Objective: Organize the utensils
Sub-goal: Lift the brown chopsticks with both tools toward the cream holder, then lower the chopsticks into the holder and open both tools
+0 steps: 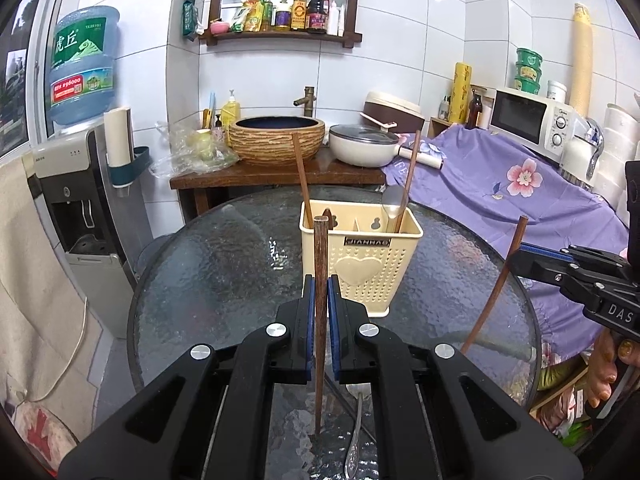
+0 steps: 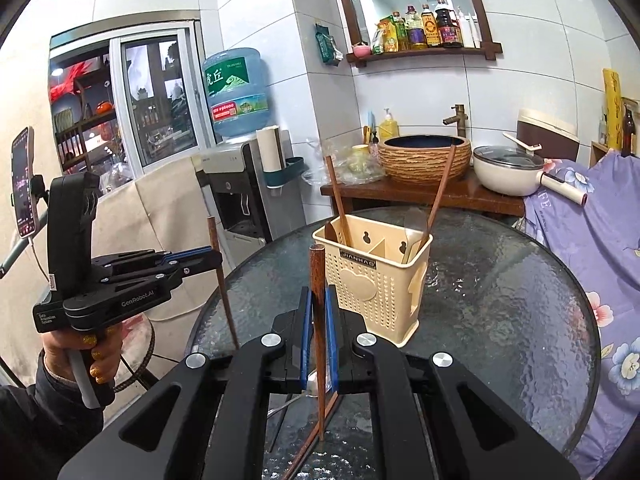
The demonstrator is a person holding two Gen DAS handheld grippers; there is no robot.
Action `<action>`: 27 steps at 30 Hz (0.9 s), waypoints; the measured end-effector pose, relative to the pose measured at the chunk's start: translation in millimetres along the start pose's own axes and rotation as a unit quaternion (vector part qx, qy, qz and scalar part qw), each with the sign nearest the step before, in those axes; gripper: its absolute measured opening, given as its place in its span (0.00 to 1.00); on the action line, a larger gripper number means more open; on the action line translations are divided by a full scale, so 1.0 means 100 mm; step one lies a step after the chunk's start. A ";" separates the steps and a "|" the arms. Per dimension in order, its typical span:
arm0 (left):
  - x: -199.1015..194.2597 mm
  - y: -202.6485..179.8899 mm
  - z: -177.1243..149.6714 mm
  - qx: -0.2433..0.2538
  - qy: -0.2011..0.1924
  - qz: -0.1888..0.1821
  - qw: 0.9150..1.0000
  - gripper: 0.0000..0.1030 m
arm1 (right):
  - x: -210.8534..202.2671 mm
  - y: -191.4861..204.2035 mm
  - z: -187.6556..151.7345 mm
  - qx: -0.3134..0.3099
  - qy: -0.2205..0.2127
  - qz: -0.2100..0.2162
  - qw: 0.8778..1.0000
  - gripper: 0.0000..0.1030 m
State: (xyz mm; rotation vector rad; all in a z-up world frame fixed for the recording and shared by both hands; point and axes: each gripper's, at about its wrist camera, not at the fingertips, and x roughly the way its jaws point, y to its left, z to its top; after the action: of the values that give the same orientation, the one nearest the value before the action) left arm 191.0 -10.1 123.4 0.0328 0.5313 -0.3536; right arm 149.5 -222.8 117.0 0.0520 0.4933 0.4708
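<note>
A stiff, light, slippery chopstick [image 1: 320, 280] is clamped mid-shaft in each gripper [image 1: 320, 300], near the holder [image 1: 360, 256]; the right gripper [image 2: 319, 312] likewise.

Left gripper [image 1: 321, 294] clamped on upright wooden chopstick [image 1: 320, 320] — just before cream utensil caddy [image 1: 360, 256] holding two chopsticks, spoon; right of caddy, right gripper [image 1: 516, 260] pinching another chopstick [image 1: 496, 284].

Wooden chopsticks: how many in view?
4. Two stand in the cream holder: one at its left end, one at its right. One in the left gripper, one in the right gripper. More may be hidden.
</note>
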 end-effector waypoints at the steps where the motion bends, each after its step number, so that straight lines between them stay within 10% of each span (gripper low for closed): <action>1: 0.00 0.00 0.01 0.000 -0.001 -0.001 1.000 0.06 | 0.00 0.00 0.01 -0.002 0.000 -0.001 1.000 0.07; 27: -0.32 -0.09 1.75 -0.027 -0.115 -0.026 0.993 0.06 | -0.14 0.03 1.45 -0.053 -0.091 -0.049 0.993 0.07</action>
State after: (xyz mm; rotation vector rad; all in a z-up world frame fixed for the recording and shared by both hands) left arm 248.0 -29.4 291.3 -0.0745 0.3145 -0.3886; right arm 205.1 -216.8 252.0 -0.0312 0.2904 0.3905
